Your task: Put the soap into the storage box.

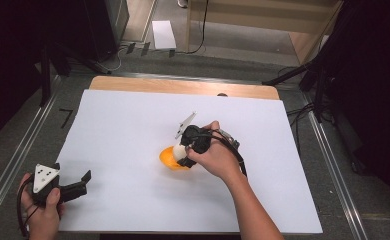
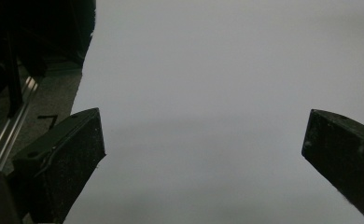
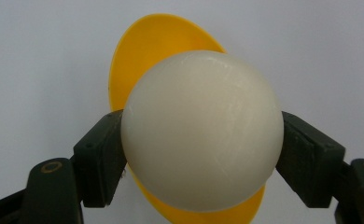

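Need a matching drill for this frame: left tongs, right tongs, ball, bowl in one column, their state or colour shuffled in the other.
1. left tongs
2. right tongs
3. ball
4. bowl

A. yellow, on the white table
B. open, nothing between
C. white, gripped on both sides
D. shut on something round

Pairs: 1-B, 2-D, 3-C, 4-A

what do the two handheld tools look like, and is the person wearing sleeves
Both tools are black with two blocky black jaws. The left tool carries a grey three-cornered plate with dark dots; the right tool has one too. A black cable trails from each. Both forearms are bare, no sleeves or gloves.
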`<act>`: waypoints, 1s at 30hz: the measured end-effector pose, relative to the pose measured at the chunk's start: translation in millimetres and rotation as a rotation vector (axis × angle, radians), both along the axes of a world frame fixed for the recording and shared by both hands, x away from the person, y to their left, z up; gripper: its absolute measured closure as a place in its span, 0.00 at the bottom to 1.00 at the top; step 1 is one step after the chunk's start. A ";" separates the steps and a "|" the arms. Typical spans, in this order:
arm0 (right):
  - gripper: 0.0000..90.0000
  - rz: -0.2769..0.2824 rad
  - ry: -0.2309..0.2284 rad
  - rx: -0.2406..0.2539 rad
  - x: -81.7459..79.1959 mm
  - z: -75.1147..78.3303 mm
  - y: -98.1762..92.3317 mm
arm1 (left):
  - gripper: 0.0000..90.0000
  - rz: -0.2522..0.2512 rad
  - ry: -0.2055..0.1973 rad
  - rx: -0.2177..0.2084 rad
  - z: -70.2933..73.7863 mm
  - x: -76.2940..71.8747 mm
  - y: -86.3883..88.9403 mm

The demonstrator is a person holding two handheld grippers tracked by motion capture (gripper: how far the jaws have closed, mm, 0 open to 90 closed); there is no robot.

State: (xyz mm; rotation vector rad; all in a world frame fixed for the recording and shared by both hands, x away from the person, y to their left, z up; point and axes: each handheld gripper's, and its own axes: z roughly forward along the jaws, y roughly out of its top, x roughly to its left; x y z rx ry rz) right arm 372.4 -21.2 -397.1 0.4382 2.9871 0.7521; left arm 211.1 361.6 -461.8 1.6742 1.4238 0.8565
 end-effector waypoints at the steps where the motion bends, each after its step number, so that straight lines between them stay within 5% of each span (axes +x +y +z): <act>1: 0.28 0.003 -0.004 -0.002 -0.2 -0.2 0.3 | 0.00 0.000 0.000 0.000 0.0 0.0 0.0; 21: 0.27 0.002 0.007 -0.015 -3.6 -1.7 3.3 | 0.00 0.000 -0.003 -0.001 -0.1 -0.1 -0.1; 30: 0.25 -0.014 0.007 0.023 -2.4 2.9 -3.0 | 0.00 0.000 -0.002 -0.001 -0.1 -0.1 0.0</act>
